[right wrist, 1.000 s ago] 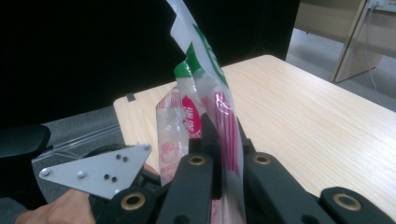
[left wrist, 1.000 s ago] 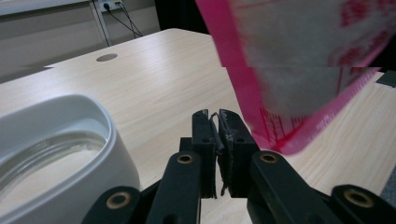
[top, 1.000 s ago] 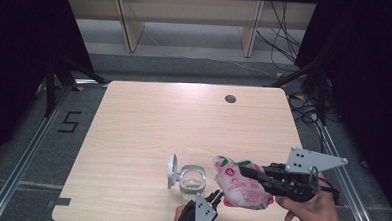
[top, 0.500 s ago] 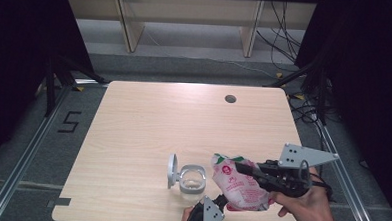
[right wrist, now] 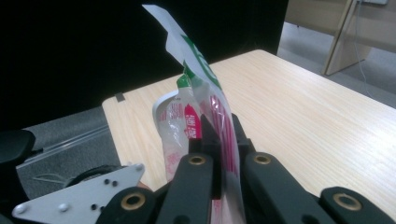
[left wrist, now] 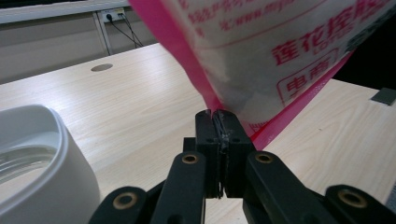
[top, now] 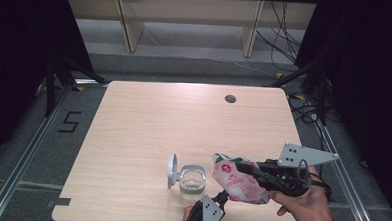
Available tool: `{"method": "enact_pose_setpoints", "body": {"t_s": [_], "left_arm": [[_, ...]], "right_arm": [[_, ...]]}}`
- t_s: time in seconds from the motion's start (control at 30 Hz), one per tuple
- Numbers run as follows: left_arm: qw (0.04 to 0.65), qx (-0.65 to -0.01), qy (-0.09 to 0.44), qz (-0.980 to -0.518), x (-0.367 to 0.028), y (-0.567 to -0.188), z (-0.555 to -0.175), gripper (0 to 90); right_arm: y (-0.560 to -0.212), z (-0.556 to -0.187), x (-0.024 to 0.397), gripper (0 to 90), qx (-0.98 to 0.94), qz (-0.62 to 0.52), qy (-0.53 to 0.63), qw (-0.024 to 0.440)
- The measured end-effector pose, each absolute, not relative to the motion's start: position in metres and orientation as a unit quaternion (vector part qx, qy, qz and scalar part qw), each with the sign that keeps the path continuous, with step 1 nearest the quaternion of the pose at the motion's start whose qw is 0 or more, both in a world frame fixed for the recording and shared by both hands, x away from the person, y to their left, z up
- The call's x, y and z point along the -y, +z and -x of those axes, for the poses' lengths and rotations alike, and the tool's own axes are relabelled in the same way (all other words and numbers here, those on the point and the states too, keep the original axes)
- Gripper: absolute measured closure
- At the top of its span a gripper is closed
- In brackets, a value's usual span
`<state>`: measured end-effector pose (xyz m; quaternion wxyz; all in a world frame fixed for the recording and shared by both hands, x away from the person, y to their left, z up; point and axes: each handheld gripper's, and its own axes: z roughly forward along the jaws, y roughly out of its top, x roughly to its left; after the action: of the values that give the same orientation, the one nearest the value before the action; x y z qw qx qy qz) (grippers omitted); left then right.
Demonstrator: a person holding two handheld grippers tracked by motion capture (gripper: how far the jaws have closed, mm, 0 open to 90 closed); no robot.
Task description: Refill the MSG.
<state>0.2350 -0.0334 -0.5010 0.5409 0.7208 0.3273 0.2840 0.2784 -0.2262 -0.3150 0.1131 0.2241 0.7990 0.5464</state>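
Pouch [top: 238, 180] of some powdery refill hangs over the worktop's near edge, right hand-held gripper [top: 245, 168] clamped on its side, left hand-held gripper [top: 219, 197] pinching its bottom corner. Open jar [top: 191, 181] sits just left, so the pour goes leftward.

There are two tools: the left tool [top: 219, 197] at the near edge of the tabletop [top: 148, 123] and the right tool [top: 241, 167] just to its right, each in one hand. One pink and white plastic bag [top: 238, 180] sits between the two tools, pinched by both. One clear glass jar [top: 191, 179] stands just left of the left tool with its one white lid [top: 172, 170] hinged open, and one round hole [top: 230, 98] lies far beyond both tools.
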Motion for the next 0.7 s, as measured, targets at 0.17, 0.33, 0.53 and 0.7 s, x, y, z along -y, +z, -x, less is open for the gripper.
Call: {"method": "enact_pose_setpoints", "body": {"t_s": [0.17, 0.33, 0.53, 0.7], "left_arm": [[0.542, -0.319, 0.278, -0.726, 0.0326, -0.5026, -0.2373, 85.4], [0.548, -0.315, 0.269, -0.727, 0.0326, -0.5038, -0.2371, 84.4], [0.545, -0.306, 0.271, -0.732, 0.0334, -0.5041, -0.2366, 81.7], [0.536, -0.292, 0.277, -0.742, 0.0309, -0.5073, -0.2347, 78.1]], "right_arm": [[-0.3130, -0.2772, 0.2286, 90.0, -0.801, -0.214, 0.547, 0.114], [-0.3133, -0.2760, 0.2276, 90.0, -0.802, -0.210, 0.548, 0.107], [-0.3125, -0.2756, 0.2261, 90.0, -0.800, -0.209, 0.552, 0.110], [-0.3109, -0.2759, 0.2285, 90.0, -0.801, -0.208, 0.550, 0.108]]}}
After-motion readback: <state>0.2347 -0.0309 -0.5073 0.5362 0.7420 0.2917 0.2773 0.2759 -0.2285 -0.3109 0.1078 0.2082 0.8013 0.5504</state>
